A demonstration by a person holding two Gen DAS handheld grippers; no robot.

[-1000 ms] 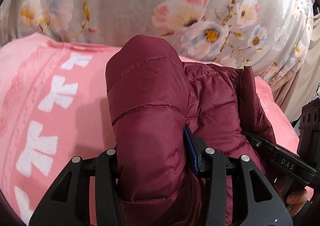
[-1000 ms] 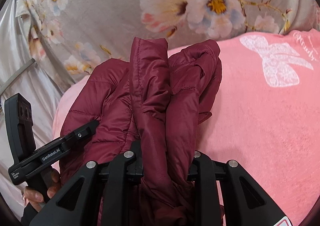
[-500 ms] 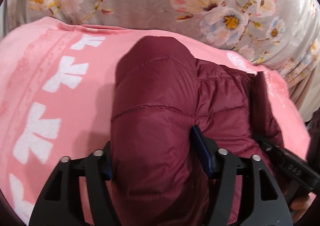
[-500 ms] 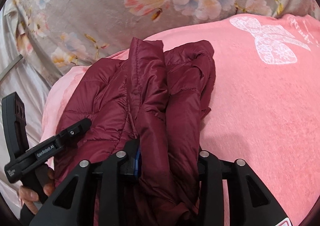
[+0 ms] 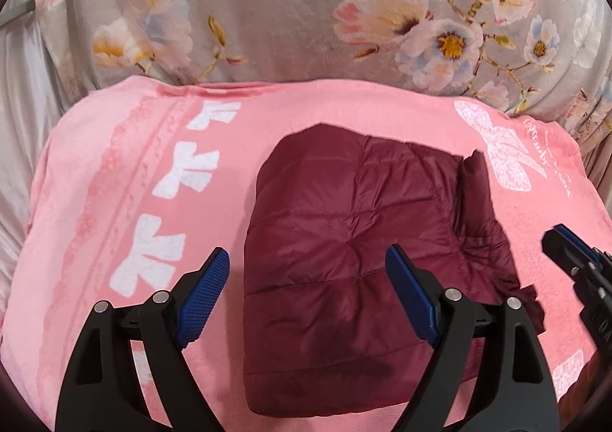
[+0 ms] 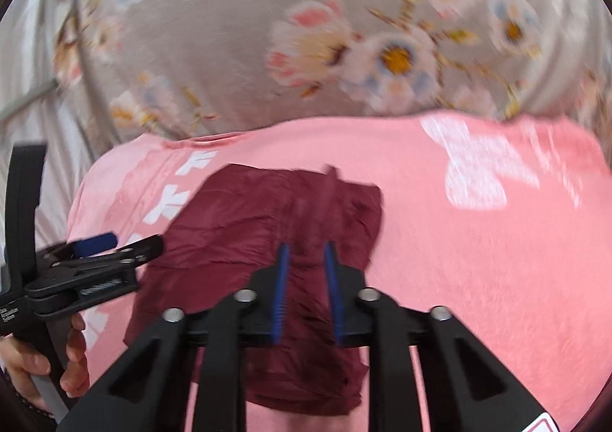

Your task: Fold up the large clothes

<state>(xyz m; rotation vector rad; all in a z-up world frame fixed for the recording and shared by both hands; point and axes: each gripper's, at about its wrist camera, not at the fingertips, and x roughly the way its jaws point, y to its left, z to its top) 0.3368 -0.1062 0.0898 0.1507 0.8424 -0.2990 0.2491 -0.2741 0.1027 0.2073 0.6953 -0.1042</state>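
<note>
Release is what changed: my left gripper [image 5: 306,294], clamped on the maroon jacket [image 5: 355,271] a second ago, is opening clear above it, my right gripper [image 6: 306,290] closing on nothing, and the folded bundle lies on the pink blanket [image 5: 114,202], fold apparently finished.

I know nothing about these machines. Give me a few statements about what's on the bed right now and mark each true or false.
1. The maroon jacket lies folded on a pink blanket. True.
2. The left tongs are clamped on the jacket. False: they stand wide and are opening, with nothing pinched.
3. The right tongs hold a sleeve up. False: nearly together and closing, nothing between them.
4. Floral fabric lies beyond the blanket. True.
</note>
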